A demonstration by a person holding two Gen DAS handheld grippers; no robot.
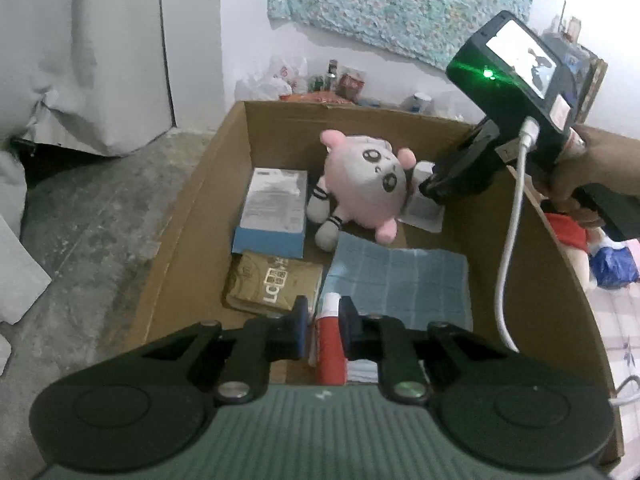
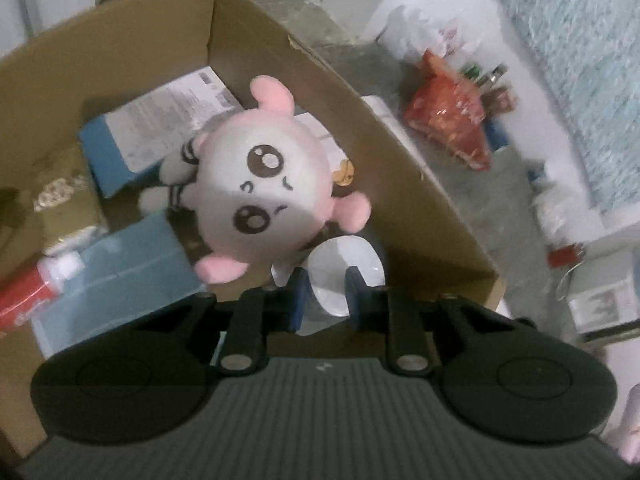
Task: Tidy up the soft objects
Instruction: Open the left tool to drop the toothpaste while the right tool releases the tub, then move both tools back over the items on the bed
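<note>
A round pink and white plush (image 1: 360, 184) (image 2: 256, 184) lies in an open cardboard box (image 1: 188, 240) (image 2: 120, 40), beside a folded blue cloth (image 1: 400, 280) (image 2: 120, 264). A hand holds my right gripper (image 1: 430, 192) (image 2: 326, 288) down inside the box at the plush's side. Its jaws are narrow, with a white round piece (image 2: 344, 272) pinched between the pads. My left gripper (image 1: 324, 312) hovers over the near end of the box with its jaws drawn together. A red and white tube (image 1: 330, 344) (image 2: 28, 292) lying on the cloth shows through the slit.
The box also holds a blue and white carton (image 1: 276, 208) (image 2: 160, 132) and a brown packet (image 1: 272, 284). Another red and cream soft toy (image 1: 568, 232) and a blue bag (image 1: 612, 268) lie outside to the right. Bags and bottles (image 1: 320, 80) (image 2: 452, 128) clutter the concrete floor by the wall.
</note>
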